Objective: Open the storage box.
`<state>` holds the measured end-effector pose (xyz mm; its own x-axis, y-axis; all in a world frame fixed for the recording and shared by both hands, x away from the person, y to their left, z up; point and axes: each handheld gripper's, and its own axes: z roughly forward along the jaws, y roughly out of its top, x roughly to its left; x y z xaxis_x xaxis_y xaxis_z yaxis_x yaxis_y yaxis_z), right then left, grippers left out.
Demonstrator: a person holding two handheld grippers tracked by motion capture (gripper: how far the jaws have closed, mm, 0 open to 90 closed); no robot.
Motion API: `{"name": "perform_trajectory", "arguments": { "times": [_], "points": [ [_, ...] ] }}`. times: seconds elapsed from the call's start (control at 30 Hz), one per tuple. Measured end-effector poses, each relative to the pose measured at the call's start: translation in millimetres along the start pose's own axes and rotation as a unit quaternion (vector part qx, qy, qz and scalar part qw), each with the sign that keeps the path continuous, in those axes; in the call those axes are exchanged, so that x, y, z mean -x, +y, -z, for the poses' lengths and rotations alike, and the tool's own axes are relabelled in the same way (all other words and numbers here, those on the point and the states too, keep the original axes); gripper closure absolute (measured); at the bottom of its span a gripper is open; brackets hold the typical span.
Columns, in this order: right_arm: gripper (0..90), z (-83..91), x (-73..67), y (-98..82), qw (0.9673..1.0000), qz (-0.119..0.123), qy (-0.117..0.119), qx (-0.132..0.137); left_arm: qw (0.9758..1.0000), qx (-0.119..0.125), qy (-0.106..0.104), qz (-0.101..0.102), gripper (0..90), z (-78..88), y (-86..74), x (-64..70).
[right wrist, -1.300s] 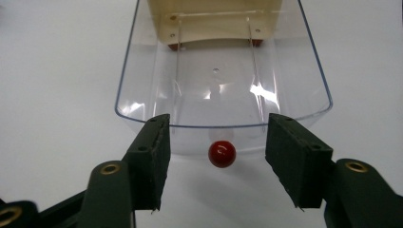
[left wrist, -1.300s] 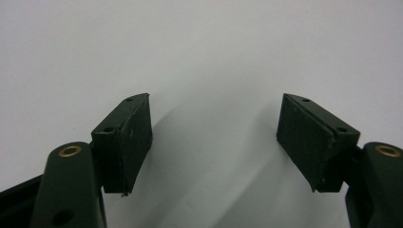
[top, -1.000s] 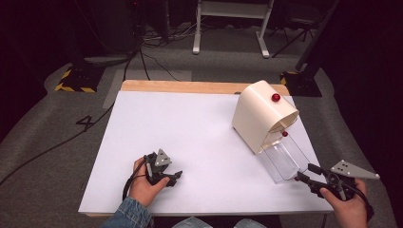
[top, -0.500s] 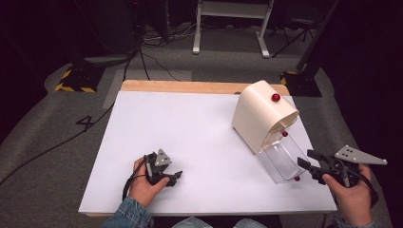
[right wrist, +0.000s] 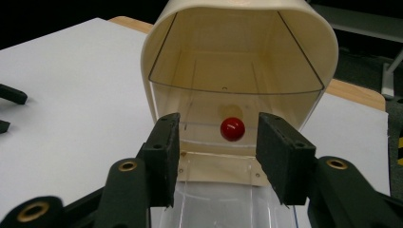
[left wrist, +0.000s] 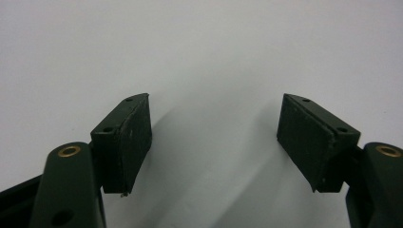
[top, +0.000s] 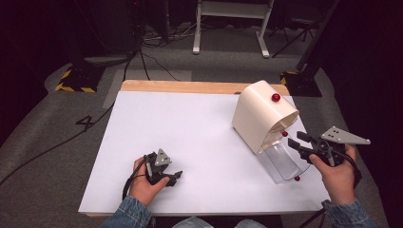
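Note:
A cream box (top: 259, 116) with a rounded top stands at the right of the white table (top: 190, 128), and its clear front flap (top: 280, 161) is swung down toward me. A red knob (top: 275, 97) sits on the box's top, another red knob (top: 285, 134) at its open mouth. My right gripper (top: 298, 142) is open, level with that mouth. In the right gripper view the red knob (right wrist: 232, 128) lies just ahead of the right gripper (right wrist: 217, 137), between the lines of its two jaws and untouched. My left gripper (top: 177, 176) rests open and empty near the front edge; under the left gripper (left wrist: 214, 123) is bare white table.
A third red knob (top: 297, 178) is on the lowered flap's near corner. A wooden strip (top: 190, 86) runs along the table's far edge. Cables (top: 142, 52) and a white stand (top: 228, 28) are on the grey floor beyond.
My right gripper has moved away from me and slightly left, from the near right edge up to the box's open mouth. The left gripper has stayed put.

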<state>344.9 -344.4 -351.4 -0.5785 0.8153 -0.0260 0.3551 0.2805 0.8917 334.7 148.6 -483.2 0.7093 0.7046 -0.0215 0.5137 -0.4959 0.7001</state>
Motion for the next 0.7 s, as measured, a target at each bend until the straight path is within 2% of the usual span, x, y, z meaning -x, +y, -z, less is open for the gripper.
{"name": "perform_trajectory", "arguments": {
  "times": [0.2,0.33,0.47,0.6,0.7],
  "points": [
    [49.7,-13.2,4.7,2.2,0.9999,0.000,-0.007,-0.008,1.0000,0.001,-0.001,0.000,27.6,-0.1,-0.2,0.2],
    [51.2,-24.6,9.3,-1.2,0.9996,0.000,-0.012,-0.025,1.0000,0.001,-0.001,0.002,27.6,-0.1,-0.2,0.4],
    [53.0,-30.0,10.6,-3.4,0.9994,0.002,-0.014,-0.031,1.0000,0.000,0.000,0.000,27.6,0.0,0.0,0.0],
    [58.9,-39.2,13.3,-5.5,0.9987,0.006,-0.024,-0.045,1.0000,0.001,-0.002,0.002,27.6,-0.2,-0.2,0.5],
    [68.5,-38.6,14.7,-7.2,0.9990,0.004,-0.014,-0.042,1.0000,0.001,-0.001,0.002,27.6,-0.2,-0.2,0.4]
  ]
}}
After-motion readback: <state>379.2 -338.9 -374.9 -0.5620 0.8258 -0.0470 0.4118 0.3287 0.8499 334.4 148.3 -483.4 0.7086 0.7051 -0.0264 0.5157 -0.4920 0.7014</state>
